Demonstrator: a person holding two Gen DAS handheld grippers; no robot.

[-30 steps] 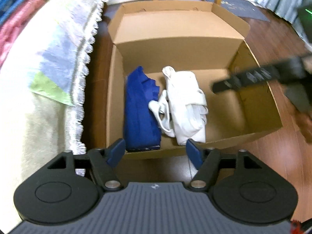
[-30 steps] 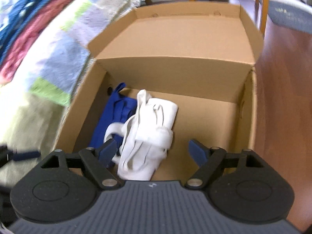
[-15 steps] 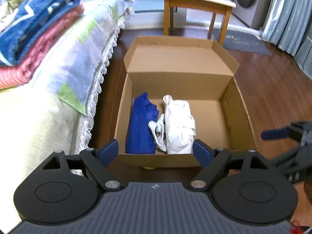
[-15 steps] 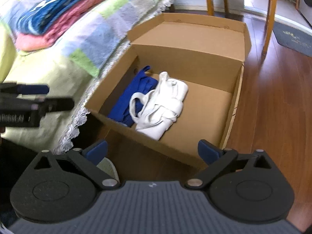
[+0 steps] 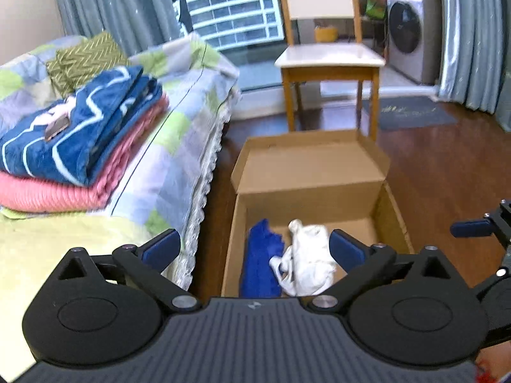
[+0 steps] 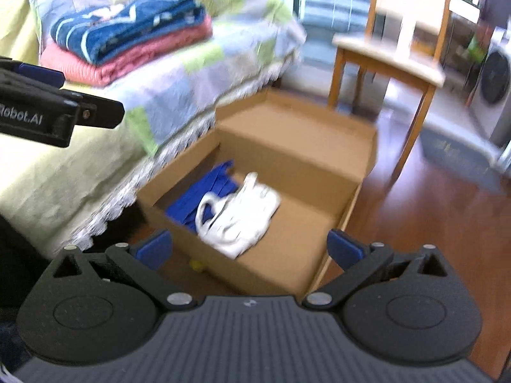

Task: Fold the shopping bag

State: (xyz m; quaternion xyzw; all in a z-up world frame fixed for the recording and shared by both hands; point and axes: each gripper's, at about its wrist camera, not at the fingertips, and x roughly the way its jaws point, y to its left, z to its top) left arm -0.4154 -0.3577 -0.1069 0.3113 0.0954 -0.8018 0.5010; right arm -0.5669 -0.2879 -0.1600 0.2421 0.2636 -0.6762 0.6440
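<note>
Open cardboard box [image 5: 392, 220] on wood floor [image 5: 447, 175], just beside the bed [image 5: 166, 159]. White shopping bag [image 5: 308, 261] bundled inside the box, touching a blue bag [image 5: 260, 265] on its bed side. Left gripper [image 5: 254, 247] above the box's near edge, fingers spread wide, holding nothing. Right gripper [image 6: 249, 244] likewise wide apart, empty. Chair [image 5: 329, 60] behind the box.

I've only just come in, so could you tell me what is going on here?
A person holds a two-finger gripper in each hand. Both the left gripper and the right gripper are open and empty, held above a cardboard box on the floor beside a bed. Inside the box lie a folded blue bag and a bundled white bag, side by side.
</note>
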